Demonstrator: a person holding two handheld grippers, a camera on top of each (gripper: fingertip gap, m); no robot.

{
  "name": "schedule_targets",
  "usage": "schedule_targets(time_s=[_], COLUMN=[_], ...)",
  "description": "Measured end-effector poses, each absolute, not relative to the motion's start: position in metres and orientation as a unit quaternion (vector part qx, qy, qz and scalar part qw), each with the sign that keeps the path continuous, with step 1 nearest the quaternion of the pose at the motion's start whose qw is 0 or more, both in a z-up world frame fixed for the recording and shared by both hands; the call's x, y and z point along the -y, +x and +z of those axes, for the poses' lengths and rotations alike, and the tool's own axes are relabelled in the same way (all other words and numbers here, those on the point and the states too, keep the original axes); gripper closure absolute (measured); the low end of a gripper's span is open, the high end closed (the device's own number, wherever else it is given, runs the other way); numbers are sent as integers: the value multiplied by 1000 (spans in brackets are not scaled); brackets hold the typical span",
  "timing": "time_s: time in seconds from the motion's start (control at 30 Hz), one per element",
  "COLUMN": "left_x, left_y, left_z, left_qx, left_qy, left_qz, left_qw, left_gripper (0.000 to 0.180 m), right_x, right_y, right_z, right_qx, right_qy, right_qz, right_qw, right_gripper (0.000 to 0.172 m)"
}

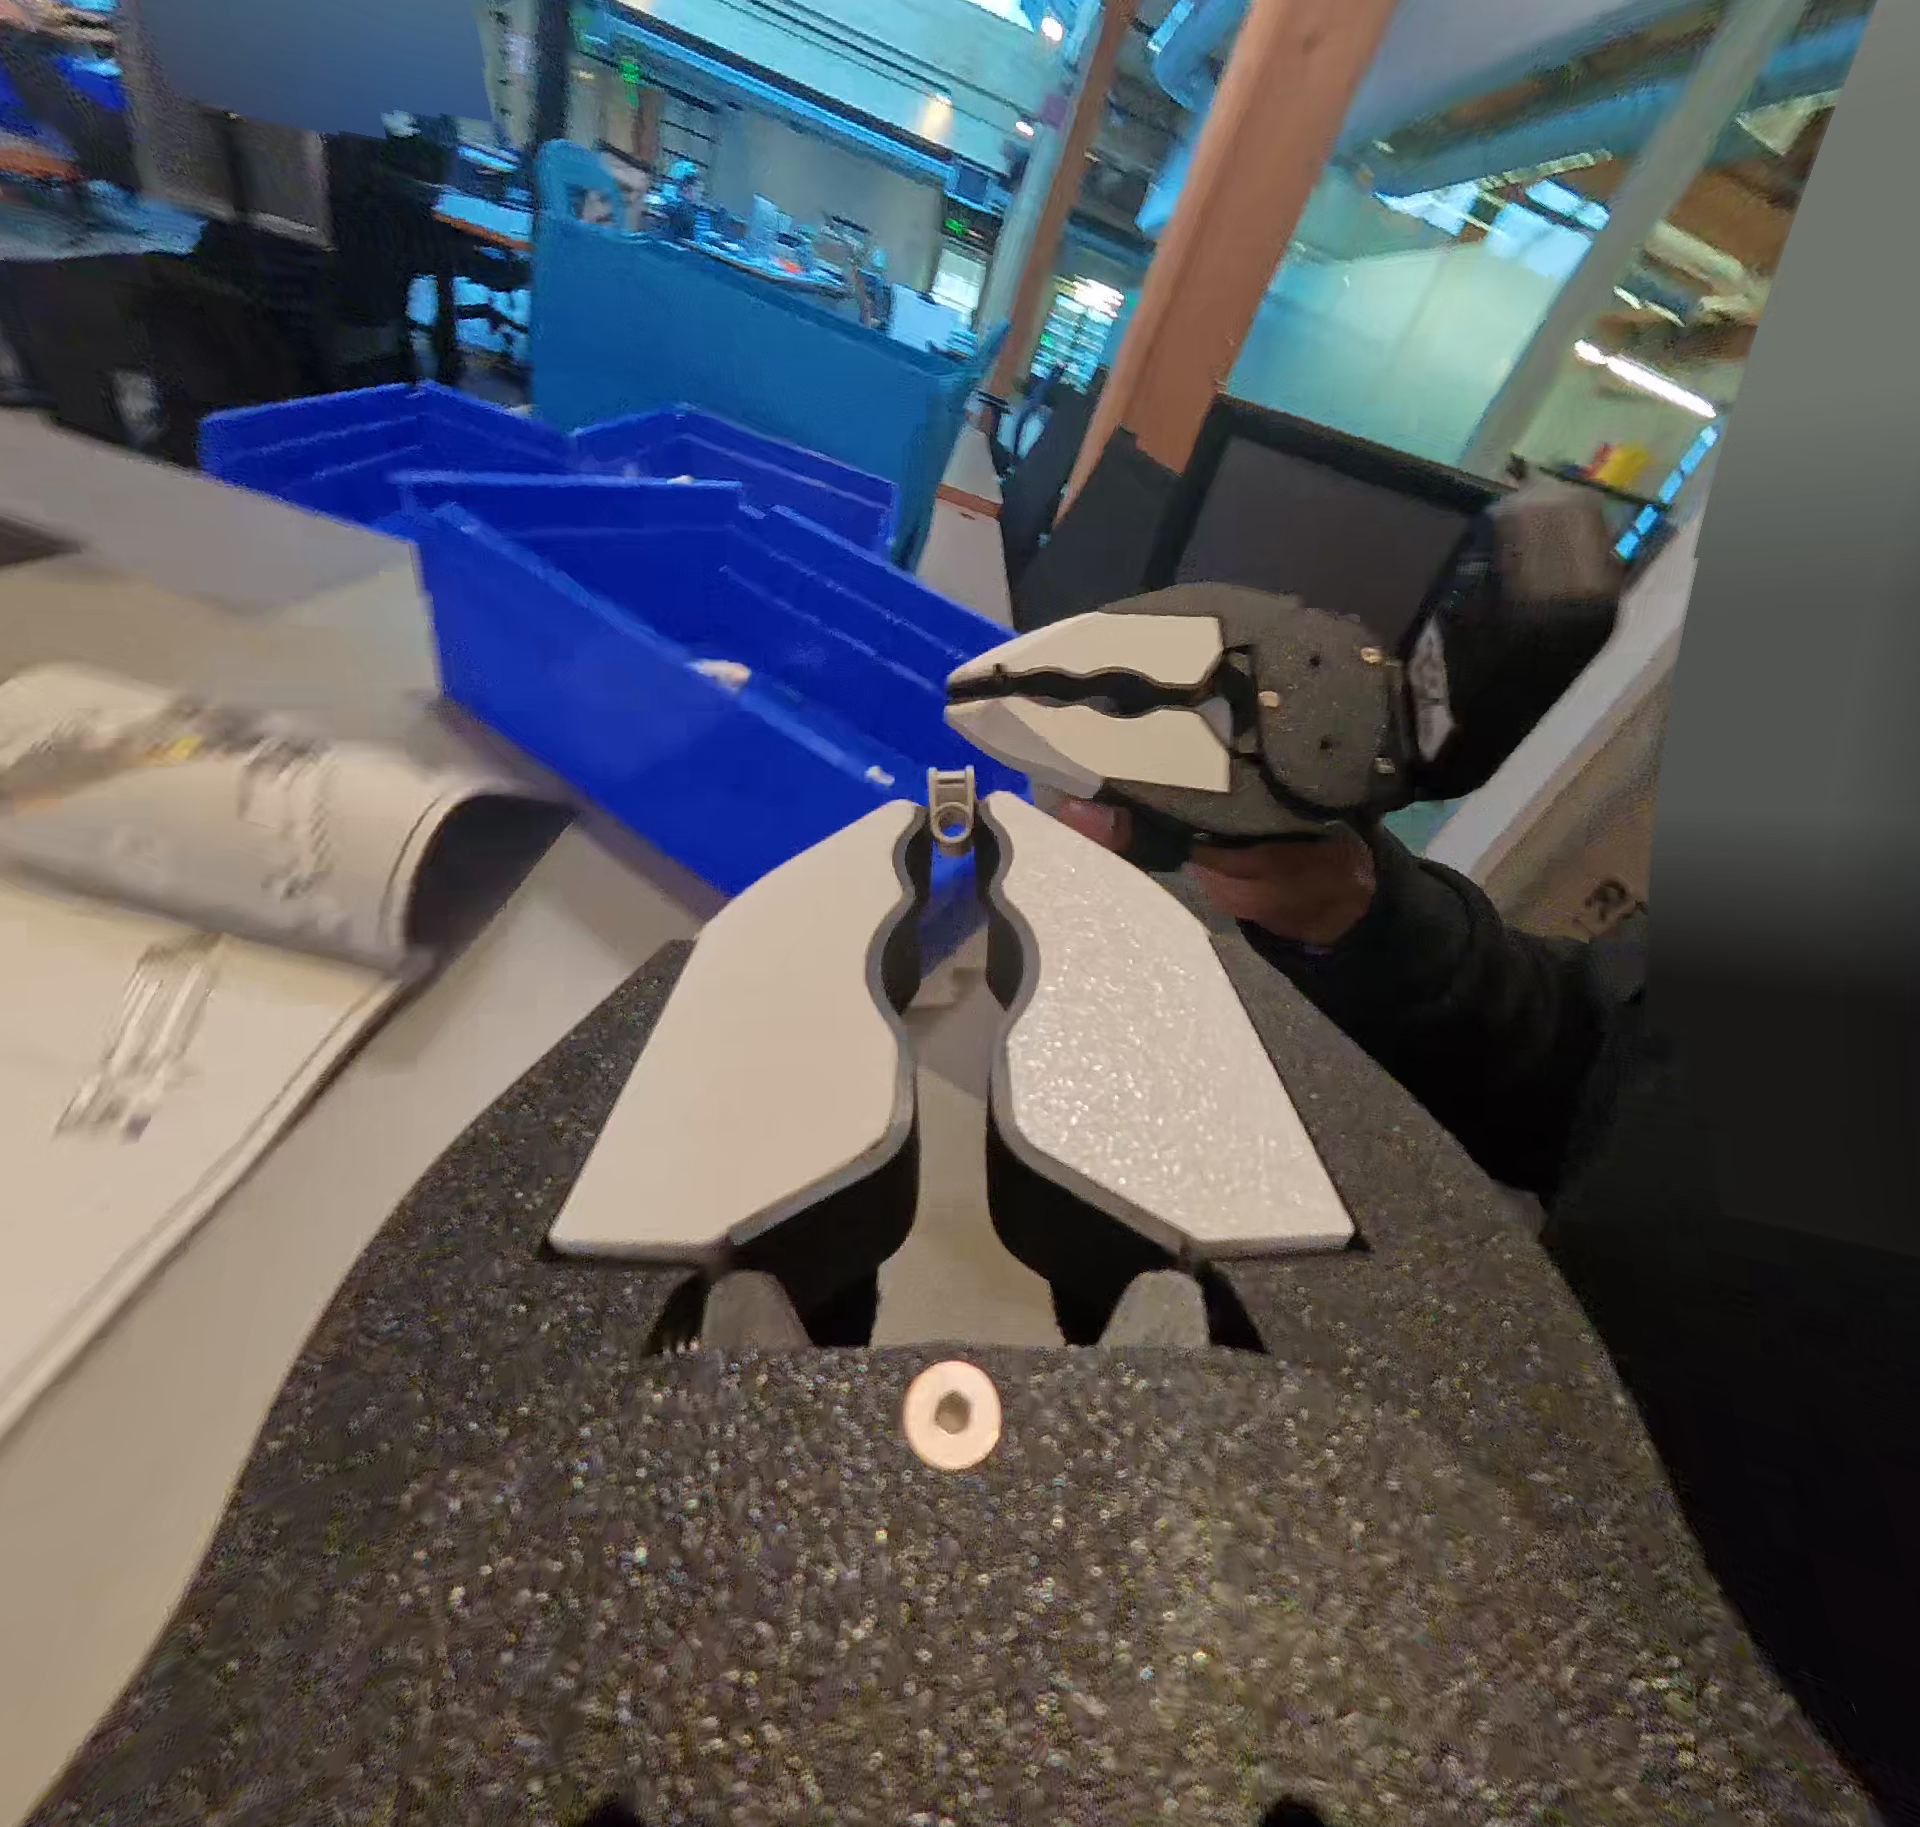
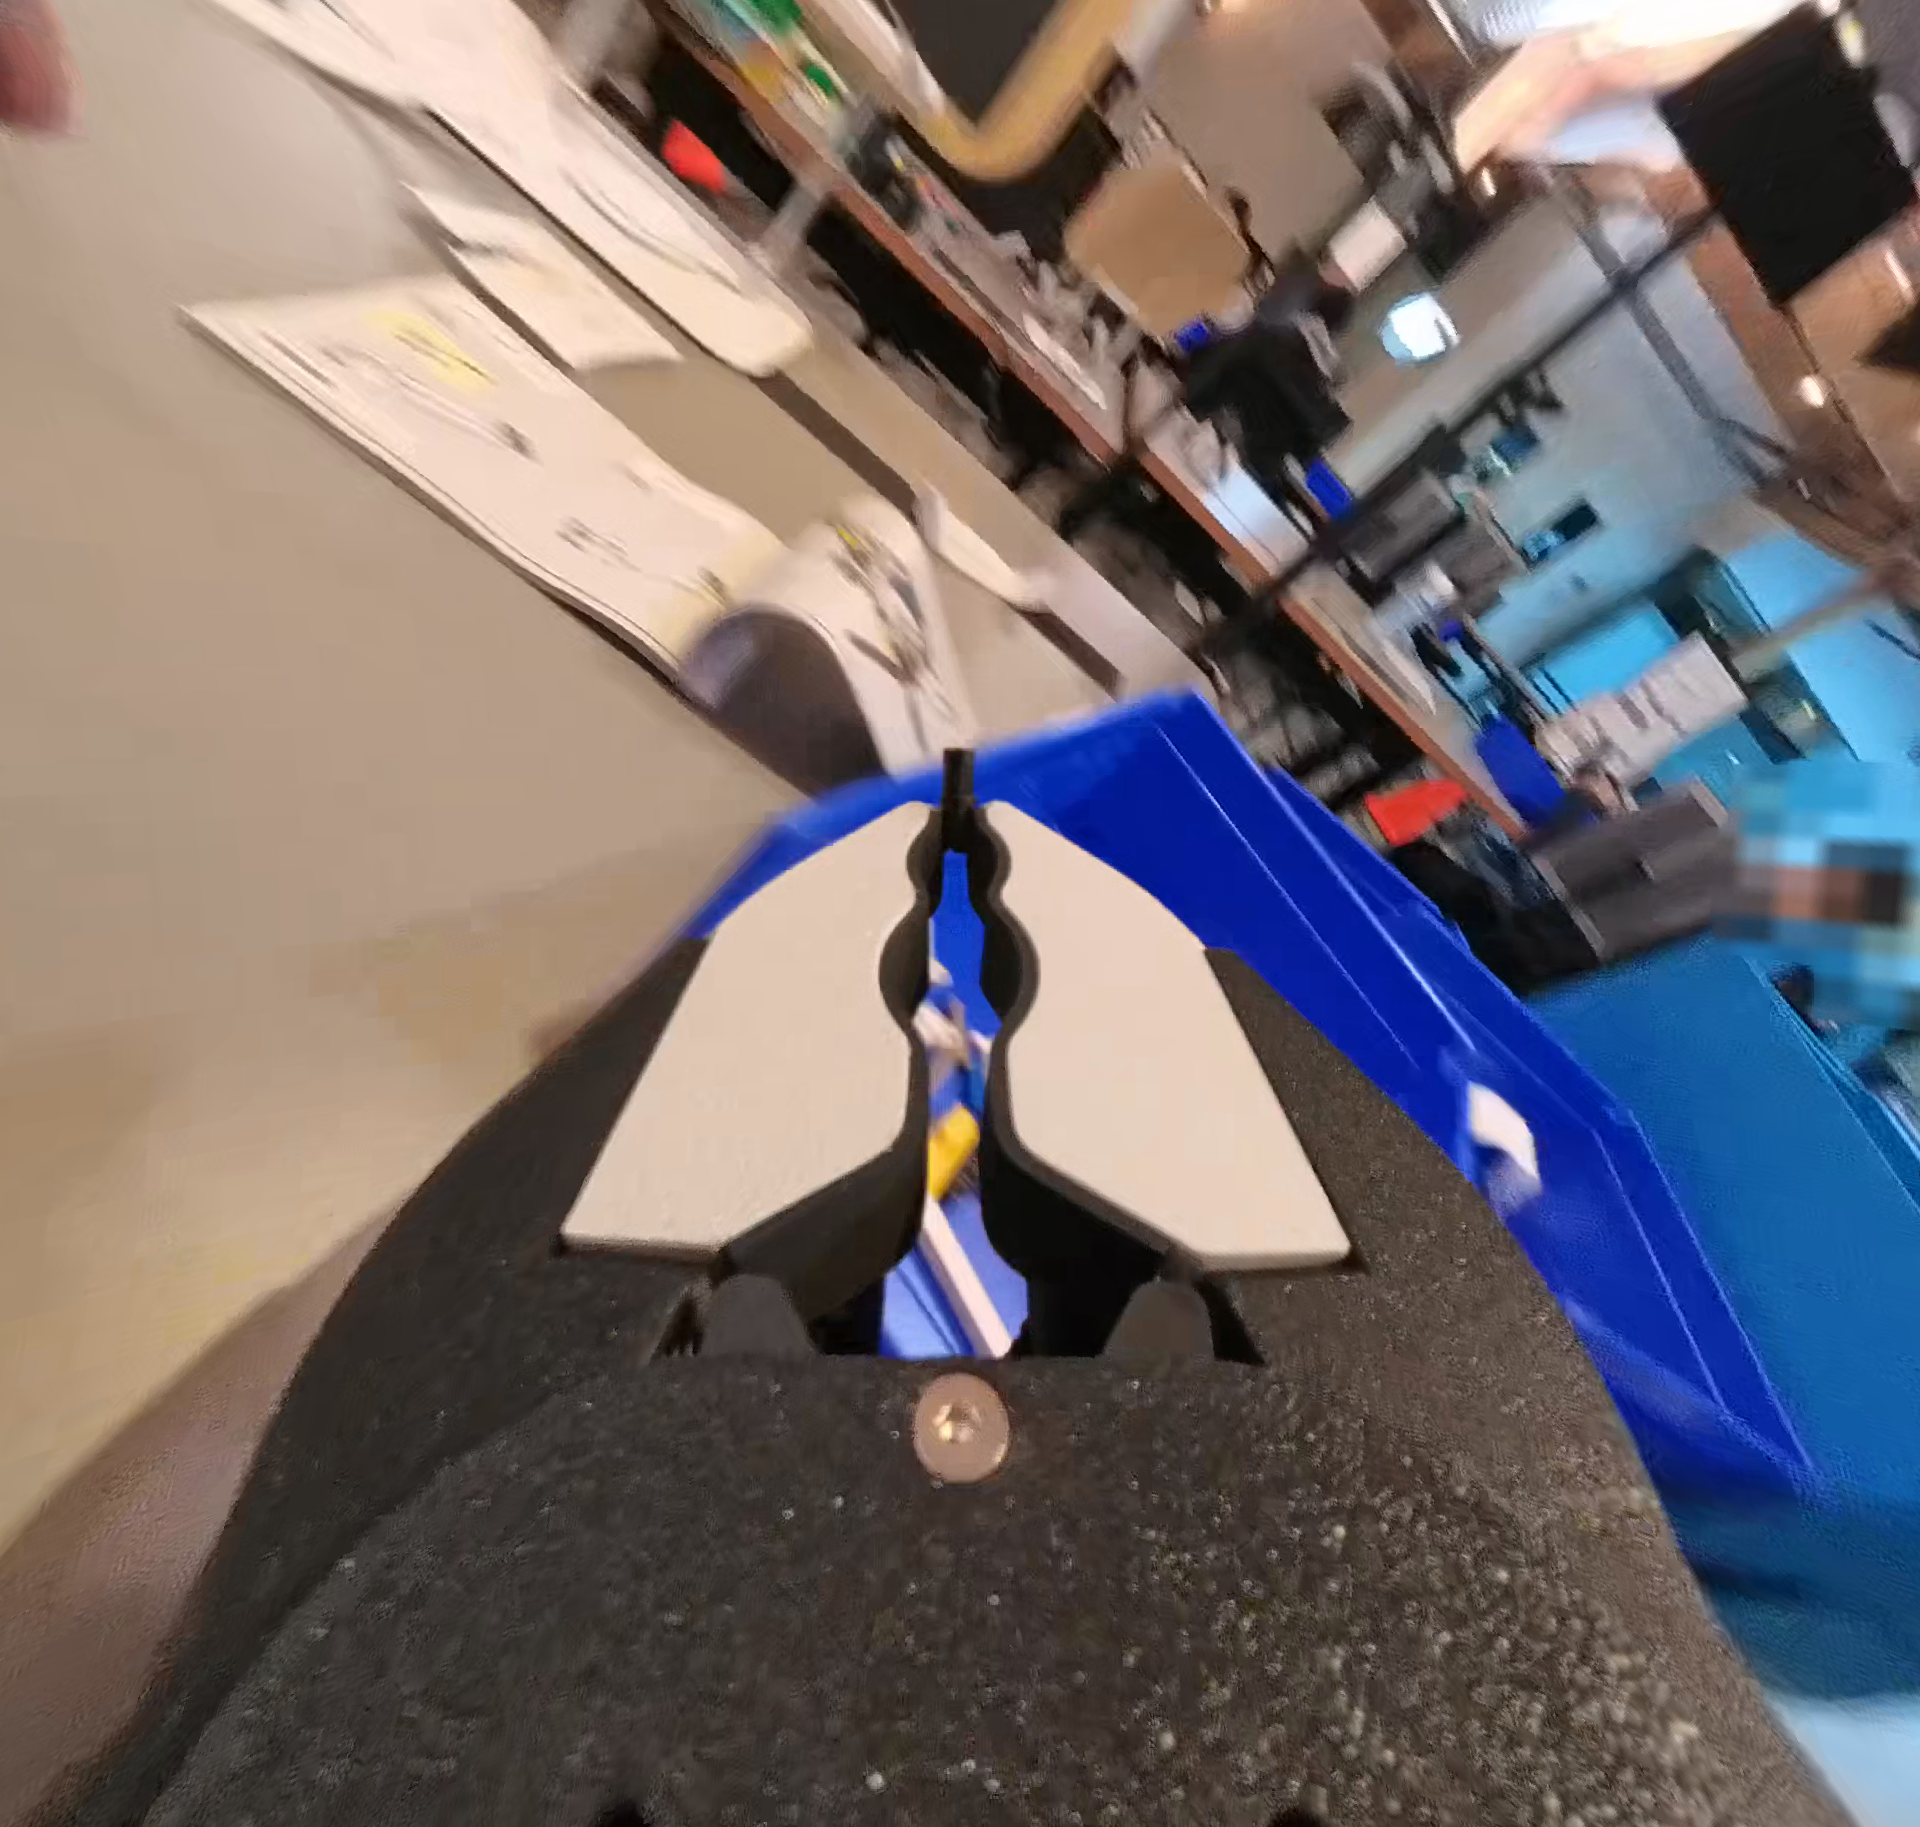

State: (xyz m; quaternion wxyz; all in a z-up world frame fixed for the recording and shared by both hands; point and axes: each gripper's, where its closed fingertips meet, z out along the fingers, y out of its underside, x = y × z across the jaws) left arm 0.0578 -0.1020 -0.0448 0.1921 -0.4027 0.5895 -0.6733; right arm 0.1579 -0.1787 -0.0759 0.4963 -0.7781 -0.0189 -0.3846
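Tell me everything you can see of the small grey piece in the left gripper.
The small grey piece looks like moulded plastic: a ring with a round hole below, a short ribbed clip end above. It stands upright, pinched at the very tips of the left gripper, its top poking beyond them. Behind it are the blue bins; nothing else touches it.
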Motion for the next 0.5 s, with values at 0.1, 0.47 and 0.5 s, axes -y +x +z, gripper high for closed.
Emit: schedule_targets(time_s=[0.1,0.47,0.5], left_x=[143,175,170], left_y=[99,181,175], left_z=[-30,-71,-70], left_qx=[-632,-677,-675], left_qy=[-344,-335,-332], left_qz=[-662,-594,-595], left_qw=[211,276,284], left_gripper=[171,138,133], right_x=[214,241,240], right_y=[200,208,202], right_z=[-88,-105,-105], right_qx=[-40,-85,-79], right_qy=[-797,-813,-813], right_qz=[-400,-353,-347], right_qw=[451,455,462], right_gripper=[165,145,145])
